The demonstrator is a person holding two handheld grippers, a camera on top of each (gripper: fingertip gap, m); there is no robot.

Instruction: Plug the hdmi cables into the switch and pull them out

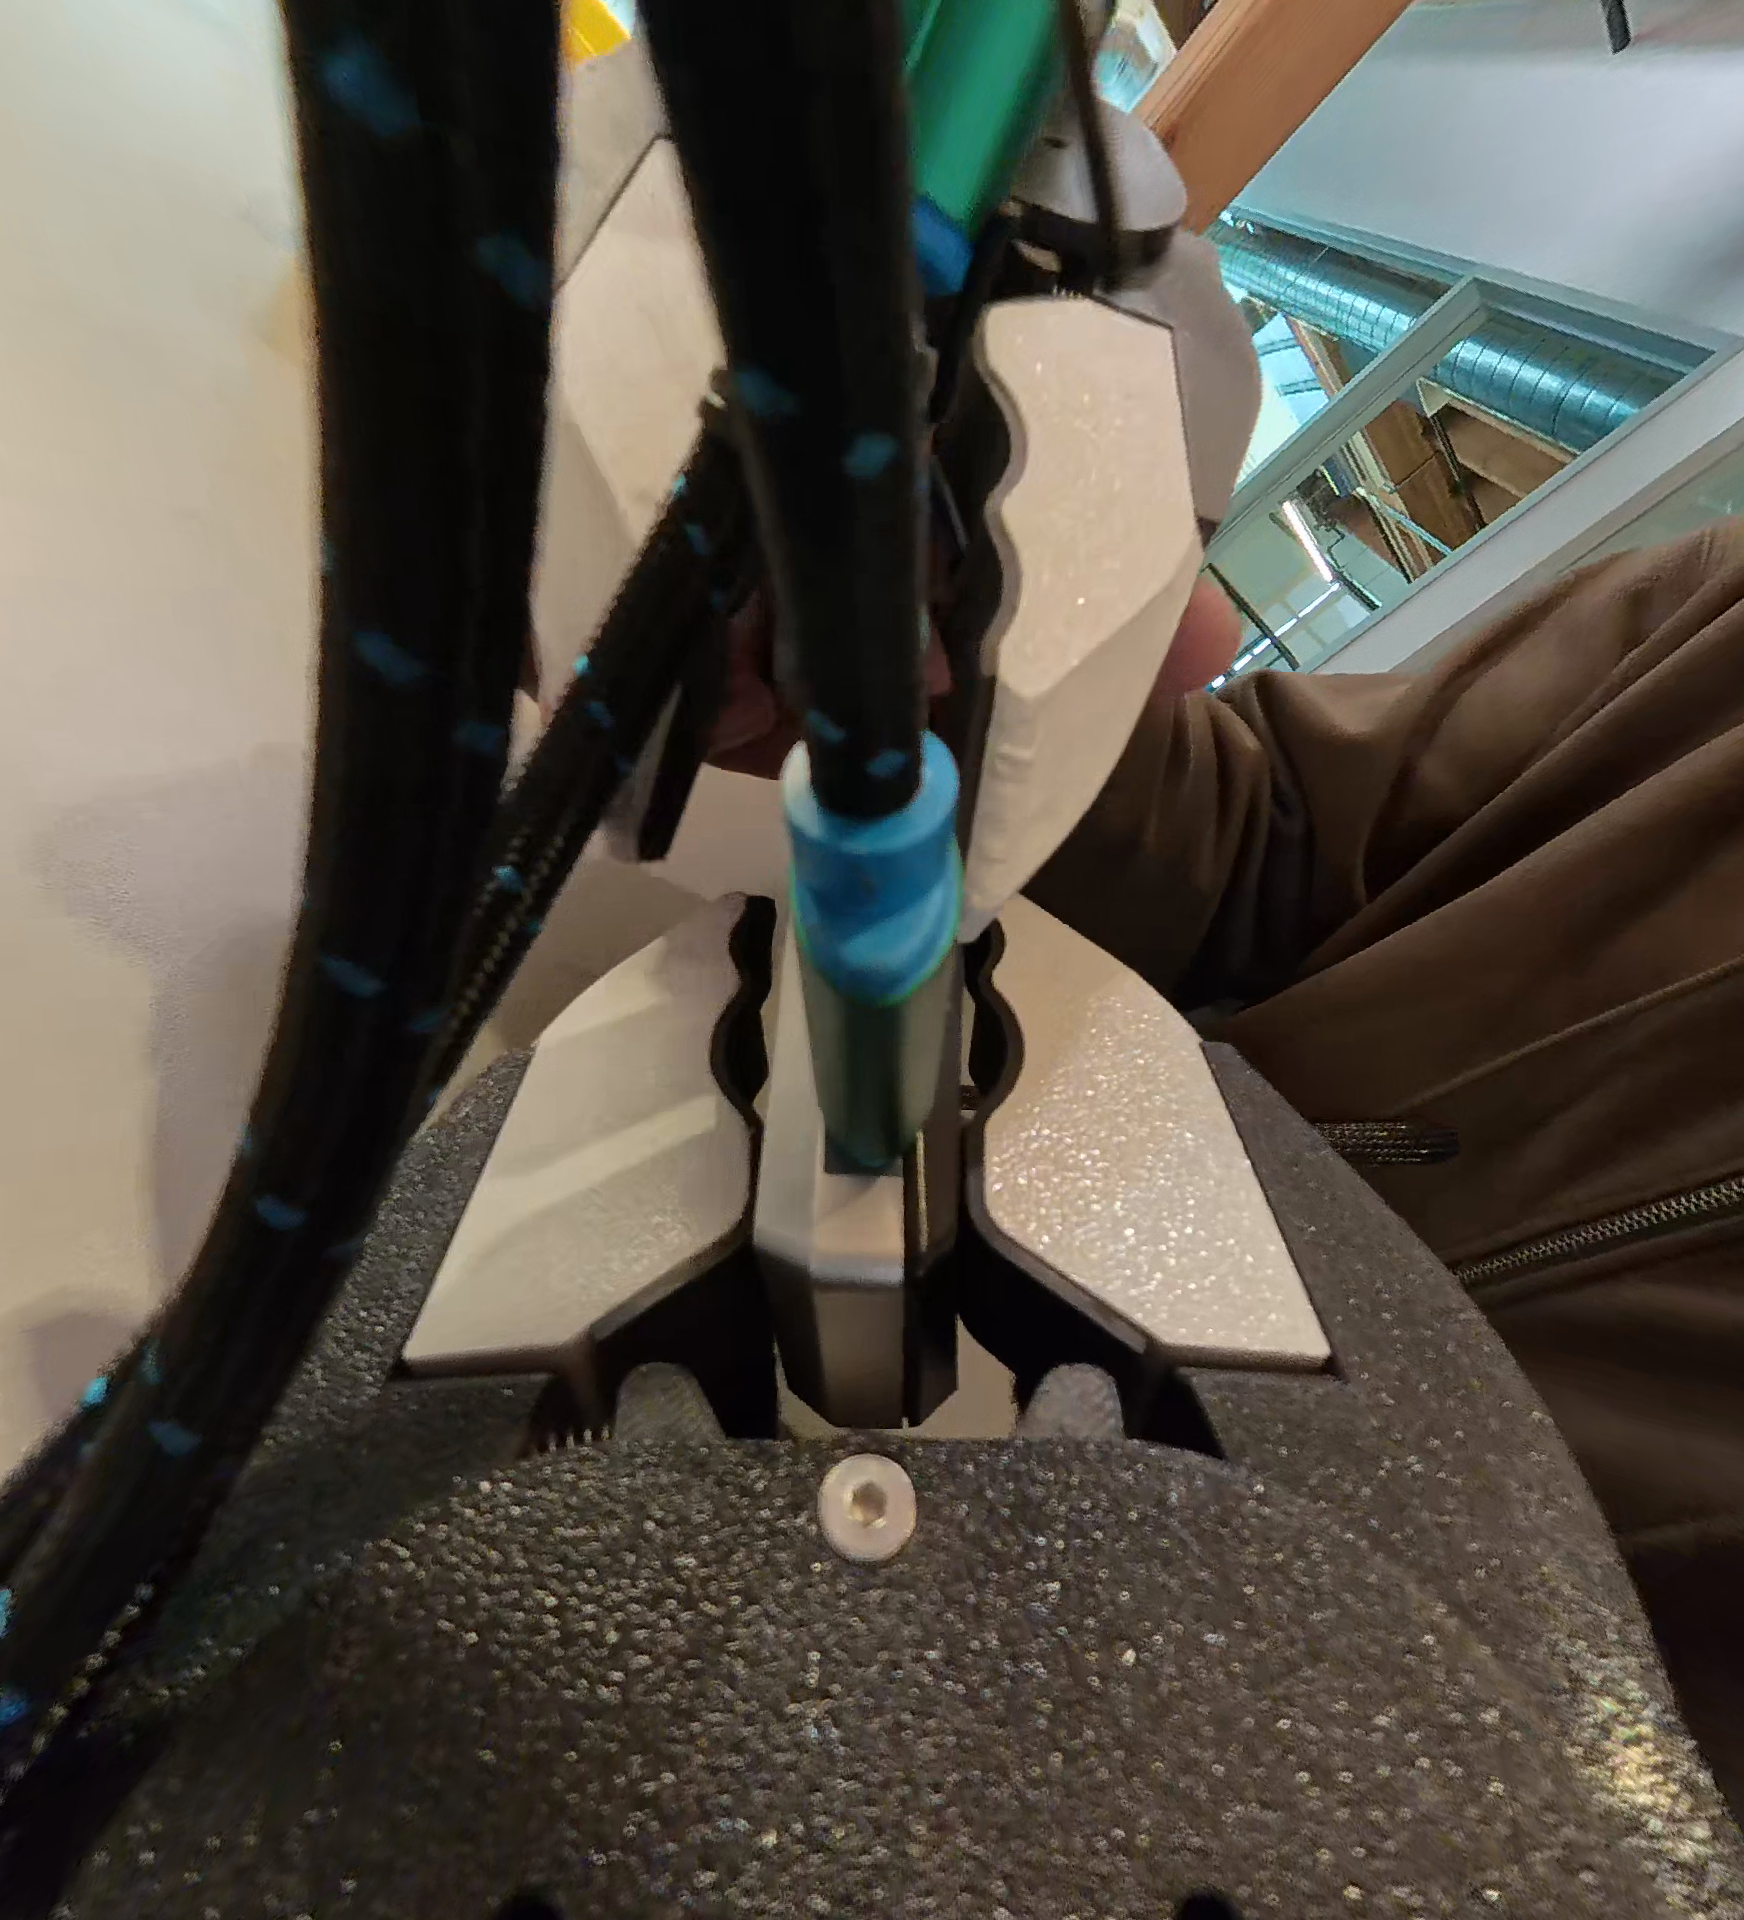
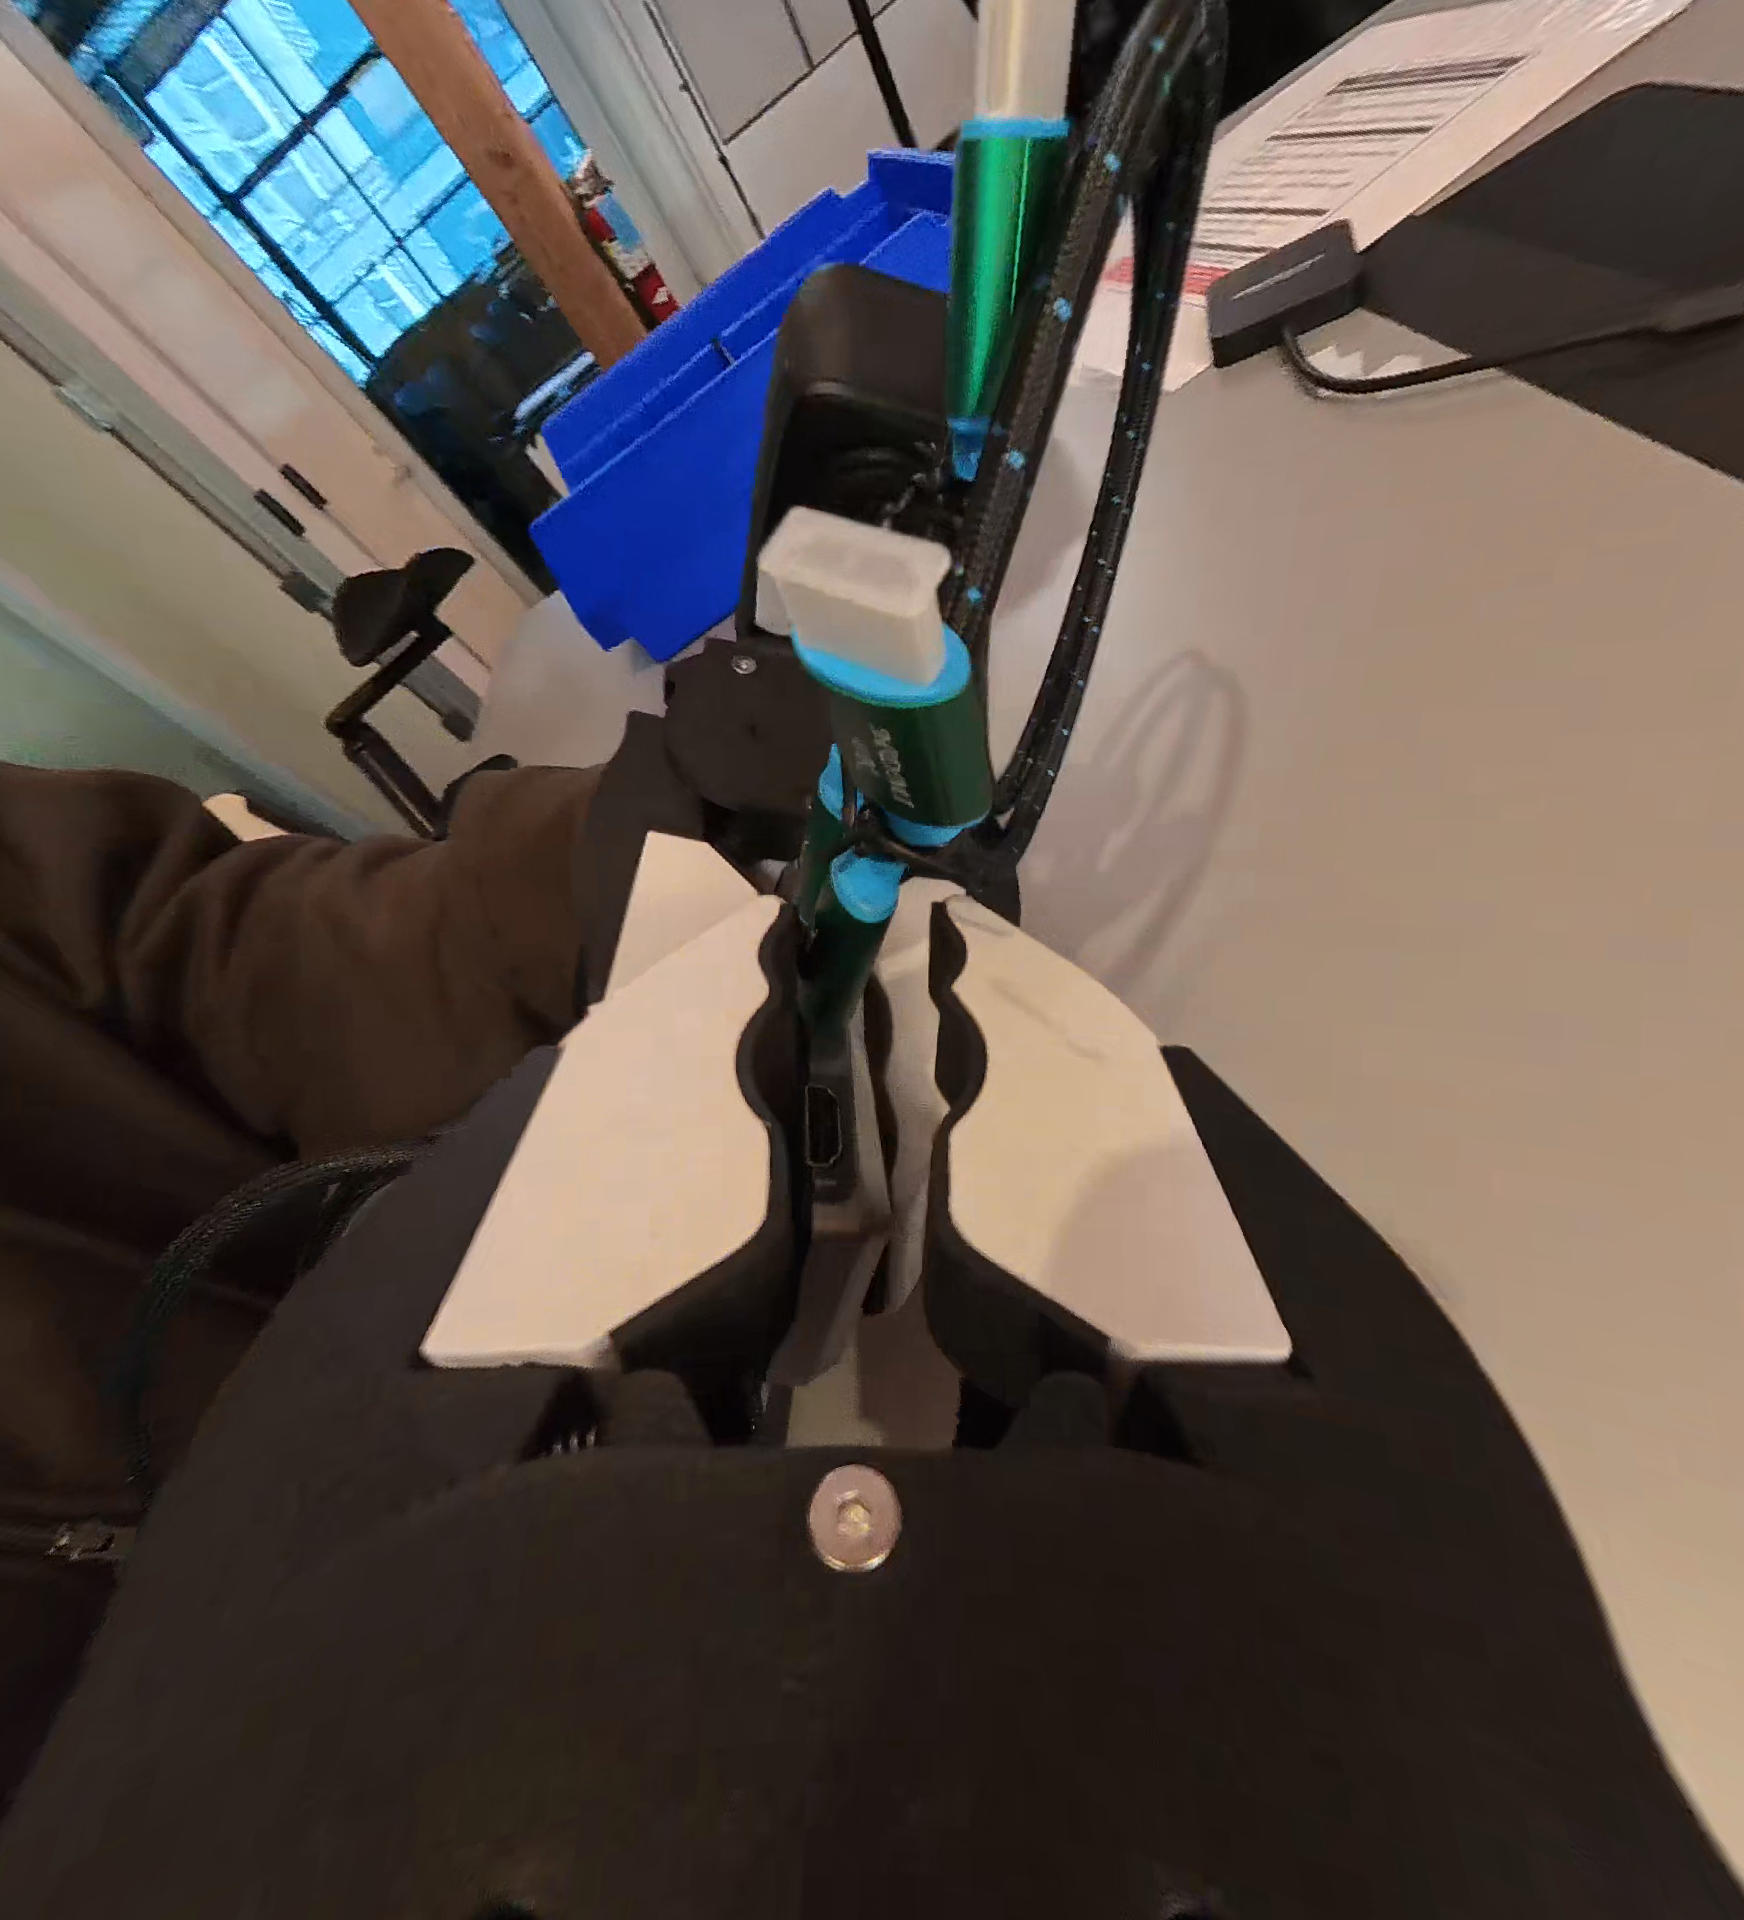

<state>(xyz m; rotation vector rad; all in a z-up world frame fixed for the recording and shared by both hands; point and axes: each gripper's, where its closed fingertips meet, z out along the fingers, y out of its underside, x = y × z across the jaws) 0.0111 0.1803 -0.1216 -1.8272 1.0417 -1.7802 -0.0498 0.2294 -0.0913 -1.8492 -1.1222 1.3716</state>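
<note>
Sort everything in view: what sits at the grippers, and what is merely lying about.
At the grippers:
- left gripper, shut on grey adapter
- green plug in that adapter
- black braided cable
- right gripper, around the same adapter
- capped green plug

Lying about:
- blue bin
- small black box
- printed sheet
- chair
</note>
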